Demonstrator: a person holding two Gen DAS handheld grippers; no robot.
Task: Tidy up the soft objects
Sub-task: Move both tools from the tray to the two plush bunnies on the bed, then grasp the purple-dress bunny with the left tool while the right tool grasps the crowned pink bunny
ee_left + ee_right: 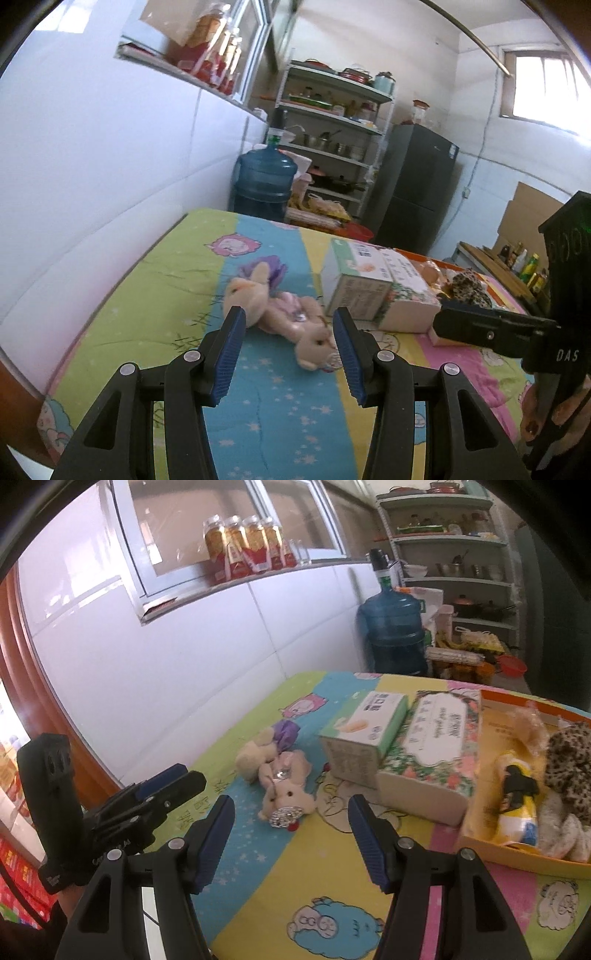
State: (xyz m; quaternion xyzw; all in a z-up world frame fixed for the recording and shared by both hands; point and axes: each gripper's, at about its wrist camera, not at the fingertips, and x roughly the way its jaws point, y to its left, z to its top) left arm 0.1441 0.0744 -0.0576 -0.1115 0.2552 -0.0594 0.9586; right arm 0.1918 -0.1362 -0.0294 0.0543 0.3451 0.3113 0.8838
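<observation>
Both jaws apart and empty — the left hand-held gripper frames the plush bunnies at frame centre on the bed, the right hand-held gripper hovers below them.

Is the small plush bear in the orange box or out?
Out: the plush bear lies on the blanket, left of the orange box.

Both wrist cameras are looking forward and slightly downward over the bed, sharing the plush bunnies lying close at twelve o'clock.
</observation>
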